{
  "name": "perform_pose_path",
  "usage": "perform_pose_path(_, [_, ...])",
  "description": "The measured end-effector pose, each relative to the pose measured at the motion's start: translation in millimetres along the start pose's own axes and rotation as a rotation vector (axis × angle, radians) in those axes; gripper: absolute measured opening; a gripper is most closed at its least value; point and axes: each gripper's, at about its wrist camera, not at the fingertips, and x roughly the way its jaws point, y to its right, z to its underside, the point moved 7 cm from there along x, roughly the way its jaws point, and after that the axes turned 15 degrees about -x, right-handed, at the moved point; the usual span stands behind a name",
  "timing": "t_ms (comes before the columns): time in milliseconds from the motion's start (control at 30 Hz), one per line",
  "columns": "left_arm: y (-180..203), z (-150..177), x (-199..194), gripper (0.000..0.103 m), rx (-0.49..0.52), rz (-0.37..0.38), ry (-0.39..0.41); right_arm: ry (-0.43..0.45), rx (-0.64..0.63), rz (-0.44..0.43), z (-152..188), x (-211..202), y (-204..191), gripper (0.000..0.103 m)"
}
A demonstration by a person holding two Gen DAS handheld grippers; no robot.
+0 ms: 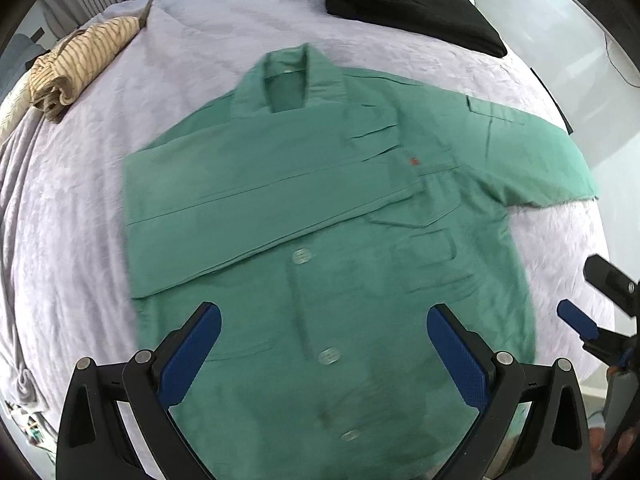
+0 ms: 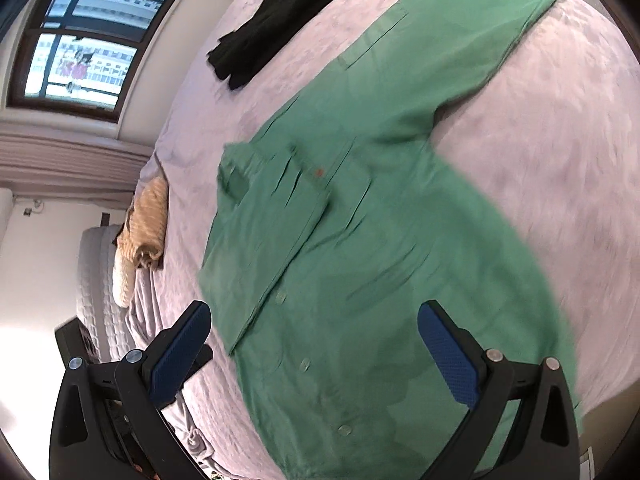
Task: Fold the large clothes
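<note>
A green button-up shirt (image 1: pixel 320 208) lies front-up on the lilac bed sheet (image 1: pixel 80 200), collar away from me. Its left sleeve is folded across the chest; its right sleeve (image 1: pixel 540 152) stretches out to the right. My left gripper (image 1: pixel 324 344) hovers open and empty above the shirt's lower front. My right gripper (image 2: pixel 316 348) is open and empty above the shirt (image 2: pixel 360 240) near its hem; part of it shows at the right edge of the left wrist view (image 1: pixel 580 320). The spread sleeve (image 2: pixel 460 40) runs to the upper right.
A folded black garment (image 1: pixel 408 4) lies at the bed's far side, also in the right wrist view (image 2: pixel 276 12). A rolled tan striped garment (image 1: pixel 76 68) lies at the far left, seen too in the right wrist view (image 2: pixel 148 224). A window (image 2: pixel 88 28) is beyond the bed.
</note>
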Motion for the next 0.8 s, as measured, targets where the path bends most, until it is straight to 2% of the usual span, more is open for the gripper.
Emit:
perform_pose_path(200, [50, -5, 29, 0.103, 0.003, -0.006, -0.036, 0.041, 0.068, 0.050, -58, -20, 81, 0.103])
perform_pose_path(500, [98, -18, 65, 0.103, 0.039, -0.026, -0.055, 0.185, 0.240, 0.064, -143, -45, 210, 0.103])
perform_pose_path(633, [113, -22, 80, 0.103, 0.059, -0.033, -0.064, 0.259, 0.301, 0.074, -174, -50, 253, 0.103])
perform_pose_path(800, [125, -25, 95, 0.103, 0.064, -0.035, -0.074, 0.344, 0.385, 0.033, -205, -51, 287, 0.103])
